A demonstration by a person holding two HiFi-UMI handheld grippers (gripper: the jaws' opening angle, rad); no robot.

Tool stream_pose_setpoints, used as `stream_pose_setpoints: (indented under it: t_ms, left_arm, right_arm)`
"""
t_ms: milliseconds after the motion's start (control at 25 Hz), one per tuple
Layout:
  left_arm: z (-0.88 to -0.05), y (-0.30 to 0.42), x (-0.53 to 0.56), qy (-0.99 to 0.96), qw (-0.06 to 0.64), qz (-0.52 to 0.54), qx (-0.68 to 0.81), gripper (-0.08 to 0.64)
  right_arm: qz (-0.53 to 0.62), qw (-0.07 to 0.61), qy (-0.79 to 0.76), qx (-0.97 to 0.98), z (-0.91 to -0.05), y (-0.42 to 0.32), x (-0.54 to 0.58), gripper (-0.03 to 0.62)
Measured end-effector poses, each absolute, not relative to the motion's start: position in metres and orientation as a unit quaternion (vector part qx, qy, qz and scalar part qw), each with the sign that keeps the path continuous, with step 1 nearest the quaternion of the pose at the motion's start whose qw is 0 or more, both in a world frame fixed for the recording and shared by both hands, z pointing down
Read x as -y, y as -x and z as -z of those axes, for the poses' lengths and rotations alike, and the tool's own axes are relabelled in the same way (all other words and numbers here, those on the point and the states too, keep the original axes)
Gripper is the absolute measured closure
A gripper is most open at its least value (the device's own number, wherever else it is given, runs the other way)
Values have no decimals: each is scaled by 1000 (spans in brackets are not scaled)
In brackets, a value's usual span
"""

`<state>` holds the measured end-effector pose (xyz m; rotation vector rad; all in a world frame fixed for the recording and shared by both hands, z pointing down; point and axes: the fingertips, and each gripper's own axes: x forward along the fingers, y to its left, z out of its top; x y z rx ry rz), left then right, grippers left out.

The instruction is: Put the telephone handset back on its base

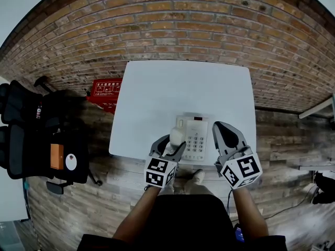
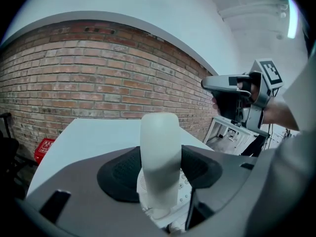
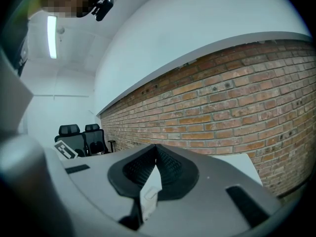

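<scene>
Handset in left gripper, over one base.

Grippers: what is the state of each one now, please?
Left gripper: closed on the handset.
Right gripper: closed, holding nothing.

- One white table.
- One telephone base, with a keypad.
- One handset, pale white.
- Two grippers: left gripper and right gripper.
- Two black office chairs, side by side.
- One red box on the floor.
- One brick wall.
- One ceiling light strip.
</scene>
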<state>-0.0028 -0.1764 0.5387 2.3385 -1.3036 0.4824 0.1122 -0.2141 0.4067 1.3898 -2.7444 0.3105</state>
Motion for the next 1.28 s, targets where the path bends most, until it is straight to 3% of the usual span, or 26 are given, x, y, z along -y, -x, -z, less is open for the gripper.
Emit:
stream_pose_setpoints:
  t_ms: [1280]
  left_arm:
    - [-587,-5,229,-781,254,-214,529,310]
  right_arm:
    - [-116,35,-443,888,-422,-134,241,578]
